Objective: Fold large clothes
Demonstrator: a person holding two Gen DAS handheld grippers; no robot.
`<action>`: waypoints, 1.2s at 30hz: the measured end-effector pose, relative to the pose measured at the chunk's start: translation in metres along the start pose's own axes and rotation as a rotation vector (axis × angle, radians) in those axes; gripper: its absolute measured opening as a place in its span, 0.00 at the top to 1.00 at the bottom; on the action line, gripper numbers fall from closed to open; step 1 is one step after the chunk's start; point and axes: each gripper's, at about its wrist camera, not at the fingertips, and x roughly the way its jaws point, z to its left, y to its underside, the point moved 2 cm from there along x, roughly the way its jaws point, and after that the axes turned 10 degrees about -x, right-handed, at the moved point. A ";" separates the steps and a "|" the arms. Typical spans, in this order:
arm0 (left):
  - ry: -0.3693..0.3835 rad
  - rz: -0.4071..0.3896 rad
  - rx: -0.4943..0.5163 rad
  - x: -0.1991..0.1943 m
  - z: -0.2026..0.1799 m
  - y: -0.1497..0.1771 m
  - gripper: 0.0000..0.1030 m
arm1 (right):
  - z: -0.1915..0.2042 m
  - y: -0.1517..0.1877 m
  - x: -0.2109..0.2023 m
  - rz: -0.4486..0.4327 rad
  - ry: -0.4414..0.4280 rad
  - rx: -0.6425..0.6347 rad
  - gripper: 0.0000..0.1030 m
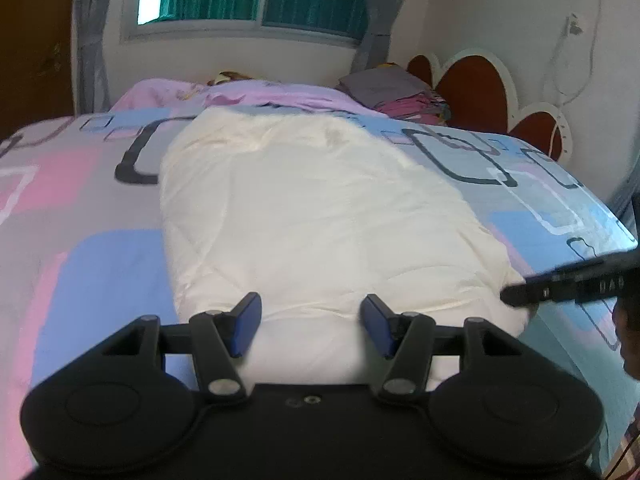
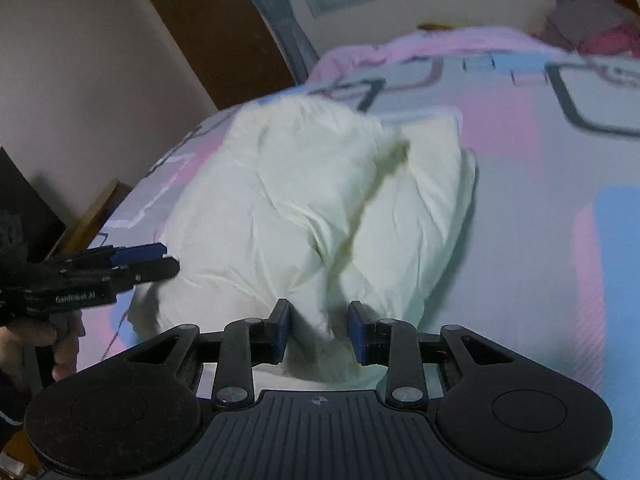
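Cream garment (image 1: 304,216), folded, rumpled, on bedspread (image 1: 88,208)

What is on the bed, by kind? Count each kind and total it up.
White garment: 1
Grippers: 2, left and right
Pink blanket: 1
Pile of folded cloth: 1
Total: 5
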 end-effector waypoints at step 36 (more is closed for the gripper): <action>-0.341 -0.270 0.050 -0.176 -0.154 0.089 0.00 | 0.079 0.085 -0.191 -0.213 0.302 -0.048 0.01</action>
